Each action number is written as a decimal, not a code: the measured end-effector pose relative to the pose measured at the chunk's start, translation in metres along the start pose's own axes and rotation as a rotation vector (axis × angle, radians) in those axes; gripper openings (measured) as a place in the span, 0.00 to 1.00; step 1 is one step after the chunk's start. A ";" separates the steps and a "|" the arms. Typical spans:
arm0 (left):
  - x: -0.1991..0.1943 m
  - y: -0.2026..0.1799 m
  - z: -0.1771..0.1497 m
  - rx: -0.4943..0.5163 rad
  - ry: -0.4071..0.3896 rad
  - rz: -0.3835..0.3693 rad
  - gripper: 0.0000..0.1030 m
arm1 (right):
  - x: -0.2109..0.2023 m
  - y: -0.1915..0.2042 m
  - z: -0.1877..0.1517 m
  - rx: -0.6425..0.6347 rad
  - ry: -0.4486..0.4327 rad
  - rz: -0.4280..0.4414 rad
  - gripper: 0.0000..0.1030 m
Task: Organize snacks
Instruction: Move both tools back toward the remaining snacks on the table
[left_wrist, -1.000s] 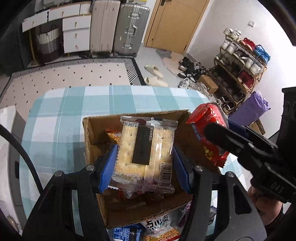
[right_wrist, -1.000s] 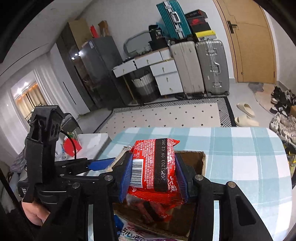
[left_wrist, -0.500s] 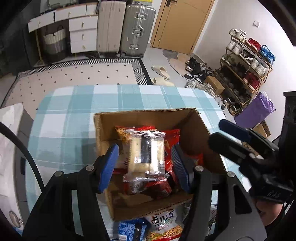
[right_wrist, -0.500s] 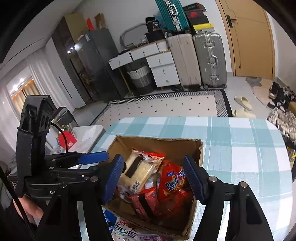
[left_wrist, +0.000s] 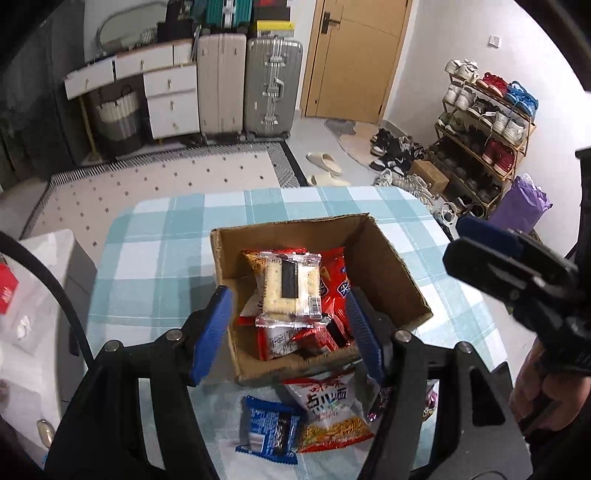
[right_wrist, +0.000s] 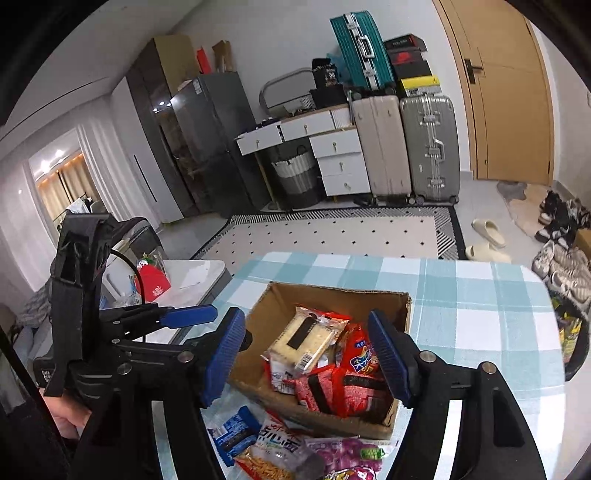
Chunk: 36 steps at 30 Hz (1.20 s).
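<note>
cracker pack (left_wrist: 290, 286) | red packet (right_wrist: 343, 391) | released into box (left_wrist: 388, 269) | grippers opened, empty

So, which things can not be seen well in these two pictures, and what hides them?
- Lower snacks in the cardboard box: covered by the cracker pack, both views.
- Purple snack bag: cut by the bottom edge in the right wrist view; hidden behind the left gripper in the left wrist view.
- Blue packet: print too small to read.

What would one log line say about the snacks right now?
cracker pack: in box | left gripper: open | right gripper: open | blue packet: outside
</note>
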<state>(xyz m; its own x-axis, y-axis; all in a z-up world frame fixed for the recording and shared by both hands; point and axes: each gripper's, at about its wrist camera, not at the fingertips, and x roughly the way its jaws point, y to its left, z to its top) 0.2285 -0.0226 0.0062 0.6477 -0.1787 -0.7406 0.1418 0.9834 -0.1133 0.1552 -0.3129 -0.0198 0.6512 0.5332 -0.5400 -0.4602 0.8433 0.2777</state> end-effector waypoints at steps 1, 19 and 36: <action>-0.008 -0.002 -0.003 0.007 -0.018 0.007 0.65 | -0.004 0.003 0.000 -0.004 -0.007 0.000 0.71; -0.120 -0.040 -0.060 0.085 -0.204 0.033 0.77 | -0.108 0.053 -0.028 -0.131 -0.178 -0.031 0.95; -0.137 -0.037 -0.130 0.041 -0.305 0.081 0.81 | -0.134 0.037 -0.103 -0.126 -0.259 -0.005 0.99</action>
<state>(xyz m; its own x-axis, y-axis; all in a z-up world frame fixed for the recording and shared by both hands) 0.0370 -0.0301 0.0258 0.8520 -0.1068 -0.5125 0.1065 0.9939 -0.0301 -0.0114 -0.3605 -0.0194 0.7787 0.5421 -0.3158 -0.5173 0.8396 0.1659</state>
